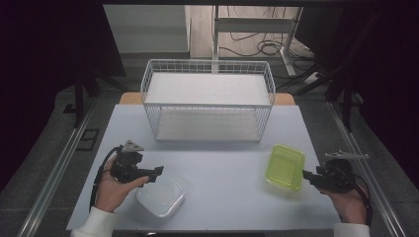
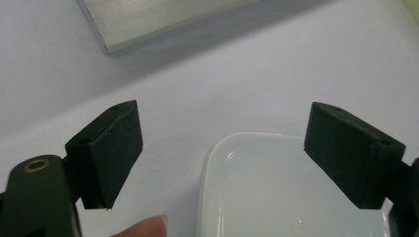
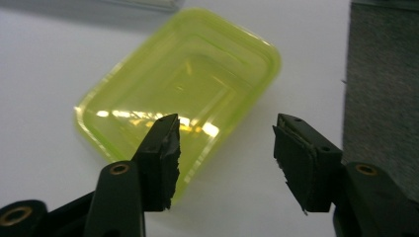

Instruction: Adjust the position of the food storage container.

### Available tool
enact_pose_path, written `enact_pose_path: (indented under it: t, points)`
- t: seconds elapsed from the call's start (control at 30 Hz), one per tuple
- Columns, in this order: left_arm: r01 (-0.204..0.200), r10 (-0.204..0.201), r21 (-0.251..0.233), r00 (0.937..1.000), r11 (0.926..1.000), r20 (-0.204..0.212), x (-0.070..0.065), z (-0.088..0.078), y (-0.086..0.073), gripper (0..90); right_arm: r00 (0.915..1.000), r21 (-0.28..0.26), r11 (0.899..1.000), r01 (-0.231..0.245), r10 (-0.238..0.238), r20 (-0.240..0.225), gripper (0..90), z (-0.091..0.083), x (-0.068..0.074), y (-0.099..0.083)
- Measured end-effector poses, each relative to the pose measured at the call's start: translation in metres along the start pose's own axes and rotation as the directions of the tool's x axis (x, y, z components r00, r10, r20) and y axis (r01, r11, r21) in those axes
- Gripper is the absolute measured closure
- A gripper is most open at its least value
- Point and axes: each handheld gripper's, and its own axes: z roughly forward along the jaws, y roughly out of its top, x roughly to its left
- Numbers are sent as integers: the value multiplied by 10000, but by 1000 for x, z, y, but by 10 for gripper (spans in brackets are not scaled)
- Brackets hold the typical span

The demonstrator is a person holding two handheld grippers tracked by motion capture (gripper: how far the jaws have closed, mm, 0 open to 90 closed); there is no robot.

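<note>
So from the high view, there's a pale blue-grey table (image 1: 217, 168) with a white wire basket (image 1: 207, 98) sitting toward the far side, well away from both hands. The left gripper (image 1: 159, 172) is at the near left, held in the person's left hand (image 1: 112, 190), and its tips sit right at the edge of a white tray (image 1: 160, 196) that's lying flat close to the near edge of the table. Over on the right, the right gripper (image 1: 305, 175) points in at a yellow-green tray (image 1: 285, 167), its tips just at that tray's near right rim. The two trays are well apart from each other. Switching to the left gripper view, the jaws are spread wide, with nothing pinched between them; the white tray (image 2: 291, 192) lies below, its rounded corner between the two pads, and a fingertip (image 2: 148, 228) pokes in at the bottom. A pale slab shows at the top edge, can't really tell what it is. In the right gripper view the jaws are partly apart and not pressing on anything. One jaw sits over the near edge of the yellow-green tray (image 3: 188, 84), which looks see-through and shiny, and the other is out over bare table (image 3: 39, 98) beside it. Dark floor (image 3: 383, 89) runs down the right side past the table edge.
</note>
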Motion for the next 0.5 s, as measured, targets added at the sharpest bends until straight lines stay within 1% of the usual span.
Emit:
enact_pose_path:
  t: [0.03, 0.07, 0.1, 0.13, 0.17, 0.2, 0.23, 0.27, 0.3, 0.33, 0.37, 0.4, 0.43, 0.47, 0.5]
  points:
    - [131, -132, -50, 9999, 9999, -63, 1, -1, 0, 143, 10000, 109, 9999, -39, 39, 56, 465, 1, -2, -2]
    - [476, -478, -81, 9985, 9988, -276, 4, -1, -1, 123, 10000, 323, 9995, -34, 33, 57, 496, 4, -5, -6]
    - [476, -478, -81, 9985, 9988, -276, 4, -1, -1, 122, 10000, 323, 9995, -34, 33, 57, 496, 4, -5, -6]
    - [707, -709, -102, 9973, 9974, -211, 8, -2, -2, 122, 10000, 594, 9982, 54, -58, 67, 534, 7, -6, -9]
    - [707, -709, -102, 9973, 9974, -211, 8, -2, -2, 122, 10000, 594, 9982, 54, -58, 67, 534, 7, -6, -9]
    - [759, -761, -157, 9970, 9970, -126, 10, -4, -3, 122, 9998, 844, 9963, 144, -157, 141, 584, 10, -7, -10]
    - [759, -761, -157, 9970, 9970, -126, 10, -4, -3, 123, 9998, 844, 9963, 144, -157, 141, 584, 10, -7, -10]
    - [829, -830, -238, 9965, 9963, -32, 11, -7, -3, 123, 9997, 1047, 9943, 183, -198, 134, 664, 12, -8, -12]
    - [829, -830, -238, 9965, 9963, -32, 11, -7, -3, 123, 9997, 1047, 9943, 183, -198, 134, 664, 12, -8, -12]
    - [857, -854, -321, 9963, 9958, 117, 12, -9, -2, 124, 9998, 1309, 9912, 199, -200, -7, 728, 15, -9, -13]
    - [857, -854, -321, 9963, 9958, 117, 12, -9, -2, 124, 9998, 1309, 9912, 199, -200, -7, 728, 15, -9, -13]
    - [817, -816, -350, 9966, 9960, 65, 11, -9, -3, 124, 9995, 1648, 9859, 305, -303, -36, 777, 19, -8, -14]
    - [817, -816, -350, 9966, 9960, 65, 11, -9, -3, 125, 9995, 1648, 9859, 305, -303, -36, 777, 19, -8, -14]
    - [796, -795, -306, 9968, 9964, 61, 11, -10, -3, 125, 9991, 1761, 9835, 416, -414, -50, 802, 21, -7, -14]
    - [809, -809, -280, 9967, 9963, -4, 10, -9, -5, 126, 9985, 1926, 9799, 527, -488, -250, 863, 24, -6, -14]
